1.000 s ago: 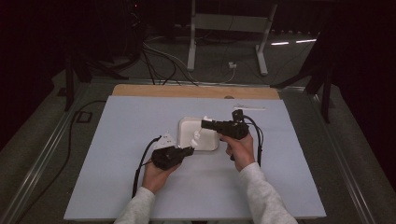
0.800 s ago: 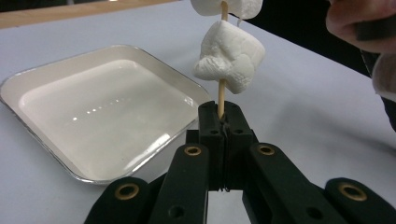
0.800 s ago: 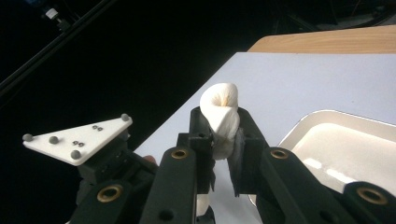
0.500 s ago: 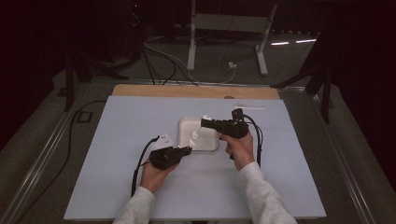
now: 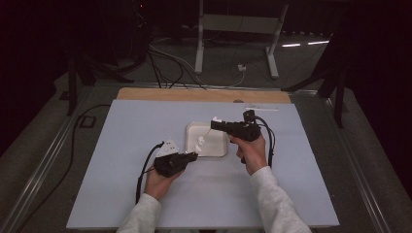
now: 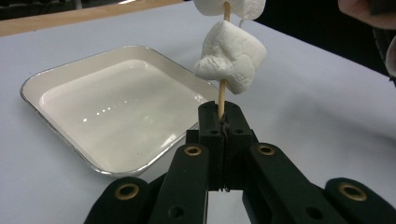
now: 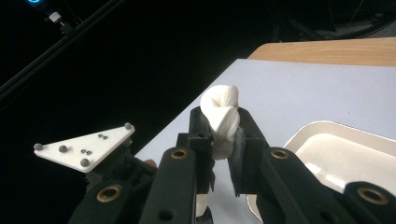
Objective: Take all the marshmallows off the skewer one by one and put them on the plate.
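My left gripper is shut on the lower end of a thin wooden skewer that stands upright. One white marshmallow is threaded on it, and a second marshmallow sits at the stick's top. That upper marshmallow is pinched in my shut right gripper. In the high view the left gripper sits at the front left corner of a white square tray. The right gripper hovers over the tray's far right side.
The tray holds nothing and lies mid-table on a pale sheet. A wooden strip runs along the far edge, with a thin white stick near it. Cables and a metal stand lie on the floor beyond.
Hardly anything differs: both grippers keep their hold and stay almost where they were over the tray.
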`<state>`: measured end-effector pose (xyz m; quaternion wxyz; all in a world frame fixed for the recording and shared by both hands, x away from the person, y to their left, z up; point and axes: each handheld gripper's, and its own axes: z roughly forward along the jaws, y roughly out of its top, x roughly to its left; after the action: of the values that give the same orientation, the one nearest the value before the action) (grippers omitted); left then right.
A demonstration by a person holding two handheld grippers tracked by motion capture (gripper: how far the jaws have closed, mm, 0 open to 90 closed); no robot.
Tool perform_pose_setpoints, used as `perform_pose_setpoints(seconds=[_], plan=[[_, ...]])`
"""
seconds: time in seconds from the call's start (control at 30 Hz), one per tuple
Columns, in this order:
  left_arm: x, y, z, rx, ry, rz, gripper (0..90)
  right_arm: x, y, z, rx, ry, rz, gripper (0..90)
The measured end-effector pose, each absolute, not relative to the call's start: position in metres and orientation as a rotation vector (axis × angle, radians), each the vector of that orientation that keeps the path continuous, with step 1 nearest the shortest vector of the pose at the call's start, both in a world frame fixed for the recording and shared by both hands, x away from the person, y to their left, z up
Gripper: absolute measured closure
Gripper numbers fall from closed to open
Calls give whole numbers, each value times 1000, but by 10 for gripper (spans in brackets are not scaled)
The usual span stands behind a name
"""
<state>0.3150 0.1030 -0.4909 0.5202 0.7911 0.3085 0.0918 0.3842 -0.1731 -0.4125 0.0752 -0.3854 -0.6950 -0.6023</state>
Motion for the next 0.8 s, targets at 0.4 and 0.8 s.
perform_pose_setpoints(seconds=[0.4, 0.8], plan=[[316, 110, -491, 1851, 789, 208, 900, 388, -193, -400, -1204, -2211, -1786, 794], [317, 111, -488, 1832, 811, 205, 900, 392, -169, -451, -1284, -2441, -1532, 755]])
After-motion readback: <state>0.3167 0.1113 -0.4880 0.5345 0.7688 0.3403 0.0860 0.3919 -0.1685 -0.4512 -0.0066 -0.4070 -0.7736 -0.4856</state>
